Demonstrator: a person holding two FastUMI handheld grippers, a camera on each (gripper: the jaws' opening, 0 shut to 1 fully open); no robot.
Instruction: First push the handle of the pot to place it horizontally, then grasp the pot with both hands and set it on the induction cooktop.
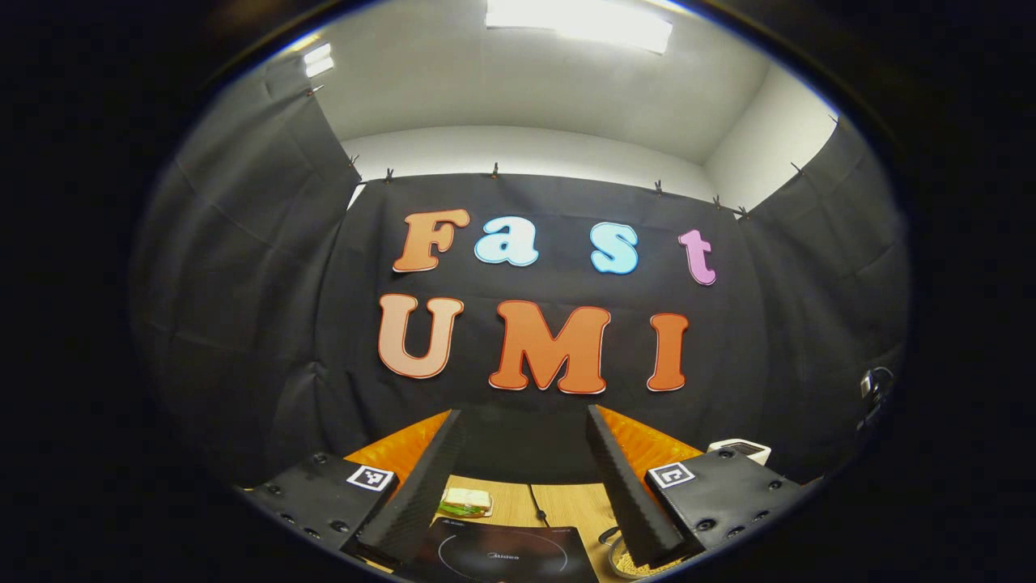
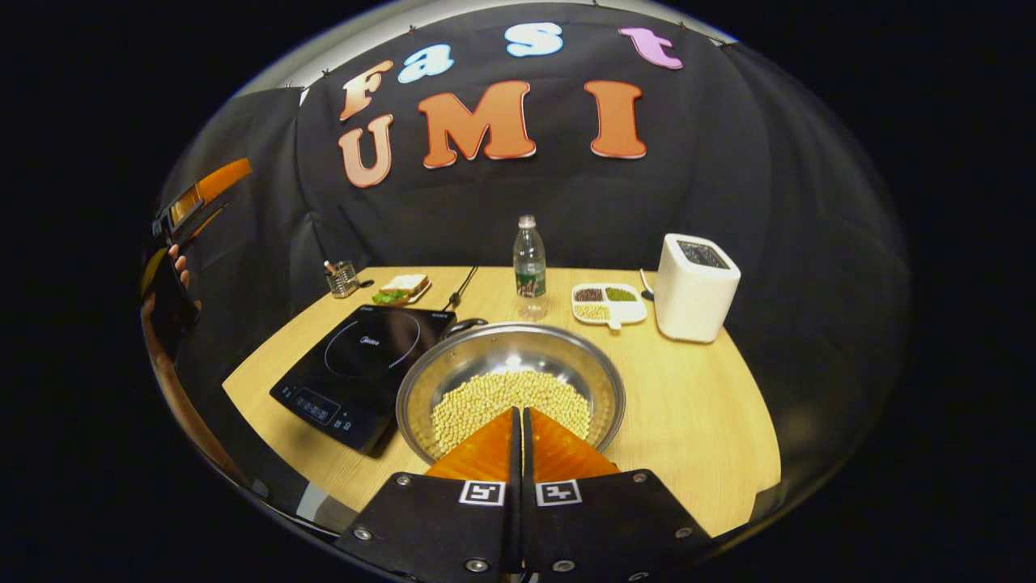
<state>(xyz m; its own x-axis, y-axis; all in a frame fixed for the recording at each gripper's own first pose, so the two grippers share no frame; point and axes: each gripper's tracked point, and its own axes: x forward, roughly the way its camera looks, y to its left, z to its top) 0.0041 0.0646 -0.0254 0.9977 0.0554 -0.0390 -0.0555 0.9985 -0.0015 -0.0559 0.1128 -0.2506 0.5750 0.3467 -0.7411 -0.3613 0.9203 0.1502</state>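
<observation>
A steel pot (image 2: 599,380) holding pale beans stands on the wooden table, just right of the black induction cooktop (image 2: 364,360). A dark loop handle (image 2: 467,325) shows at its far left rim. My right gripper (image 2: 518,413) is shut with nothing in it, its tips hovering over the pot's near rim. My left gripper (image 1: 524,411) is open and empty, raised and aimed at the wall. Below it lie the cooktop (image 1: 502,555) and the pot's handle (image 1: 605,536). In the right gripper view the left gripper (image 2: 198,198) is high at the far left, held by a hand (image 2: 176,263).
Behind the pot stand a water bottle (image 2: 529,267), a divided dish of beans (image 2: 607,304) and a white appliance (image 2: 694,287). A sandwich (image 2: 402,286) and a small holder (image 2: 342,278) sit behind the cooktop. The table's (image 2: 696,421) right side is bare wood.
</observation>
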